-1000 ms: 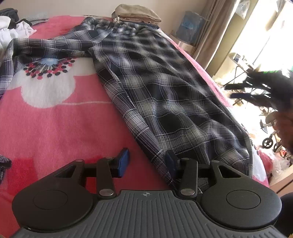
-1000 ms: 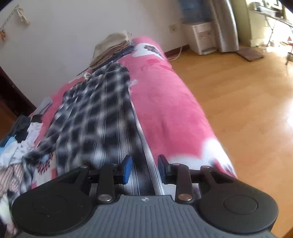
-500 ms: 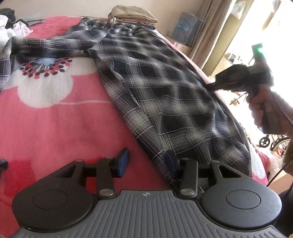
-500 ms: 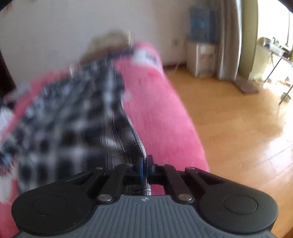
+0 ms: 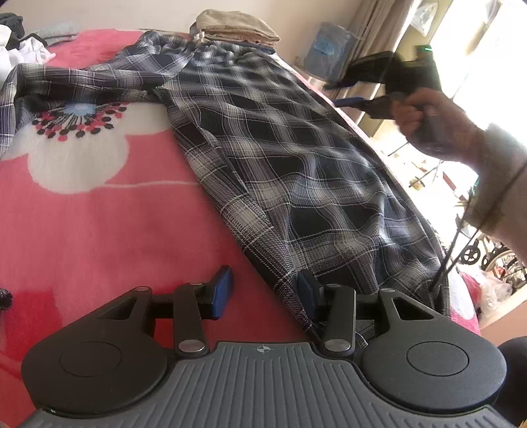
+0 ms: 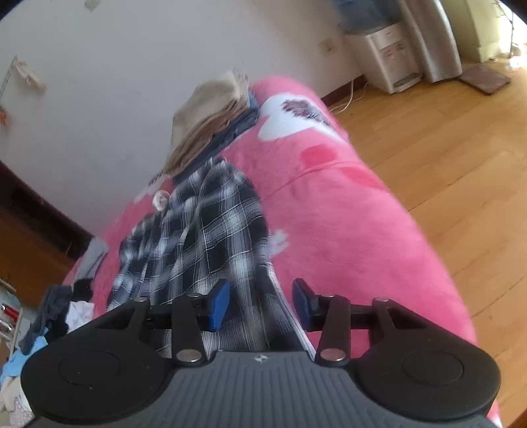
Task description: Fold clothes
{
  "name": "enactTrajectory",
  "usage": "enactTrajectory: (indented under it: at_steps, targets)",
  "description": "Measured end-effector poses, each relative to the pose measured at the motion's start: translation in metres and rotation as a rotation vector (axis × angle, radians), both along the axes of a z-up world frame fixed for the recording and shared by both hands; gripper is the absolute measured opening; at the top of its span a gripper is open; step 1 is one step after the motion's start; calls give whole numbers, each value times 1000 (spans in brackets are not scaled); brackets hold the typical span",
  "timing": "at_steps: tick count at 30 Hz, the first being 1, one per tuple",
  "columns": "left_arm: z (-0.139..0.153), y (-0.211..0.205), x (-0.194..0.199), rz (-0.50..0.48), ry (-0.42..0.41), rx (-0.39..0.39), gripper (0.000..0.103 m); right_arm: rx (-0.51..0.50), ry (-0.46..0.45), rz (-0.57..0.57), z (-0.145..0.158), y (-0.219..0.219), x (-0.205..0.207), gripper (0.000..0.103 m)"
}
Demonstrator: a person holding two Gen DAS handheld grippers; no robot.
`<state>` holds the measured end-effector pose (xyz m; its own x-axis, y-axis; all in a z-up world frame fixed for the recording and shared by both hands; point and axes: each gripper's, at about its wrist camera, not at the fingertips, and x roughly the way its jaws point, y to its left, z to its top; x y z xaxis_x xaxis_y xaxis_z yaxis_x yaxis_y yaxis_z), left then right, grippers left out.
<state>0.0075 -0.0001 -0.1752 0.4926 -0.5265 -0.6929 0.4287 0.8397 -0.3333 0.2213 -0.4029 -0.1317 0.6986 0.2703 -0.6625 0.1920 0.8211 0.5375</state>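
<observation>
- Left gripper (image 5: 263,288), bottom centre of its view: jaws spread, nothing pinched; the plaid shirt's (image 5: 296,158) hem edge runs past the right finger.
- Right gripper (image 6: 260,304), bottom centre of its view: jaws have just been opening and stand apart, with the shirt's edge below the gap and no pad pressing on it.
- The shirt lies flat on the pink blanket (image 5: 98,230), stretching toward the upper centre.
- Folded beige clothes (image 5: 235,26) sit at its far end by the wall.
</observation>
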Motion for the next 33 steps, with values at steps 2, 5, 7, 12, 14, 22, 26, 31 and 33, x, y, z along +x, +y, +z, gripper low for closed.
enactTrajectory:
  at_steps: [2, 5, 7, 12, 14, 22, 26, 31, 33]
  targets:
    - [0, -1, -1, -1, -7, 6, 44, -88, 41, 7, -9, 11, 14, 0]
    - [0, -2, -1, -5, -14, 8, 44, -146, 24, -14, -12, 14, 15, 0]
    - [-1, -1, -1, -9, -16, 6, 44, -184, 4, -34, -10, 12, 11, 0]
    - [-2, 1, 1, -22, -18, 1, 44, -190, 1, -40, -13, 7, 18, 0]
    - [-2, 0, 1, -25, -21, -1, 44, -137, -20, -51, -9, 2, 24, 3]
    - [-3, 0, -1, -38, -36, 2, 44, -81, -9, -43, -14, 2, 79, 33]
    - [-3, 2, -1, -39, -33, -5, 44, -86, 17, 9, -24, 10, 111, 6]
    - [-4, 3, -1, -43, -28, -13, 44, -120, 20, -34, -28, 10, 123, 2]
    - [-4, 4, 0, -46, -25, -18, 44, -97, 21, -54, -30, 7, 122, 3]
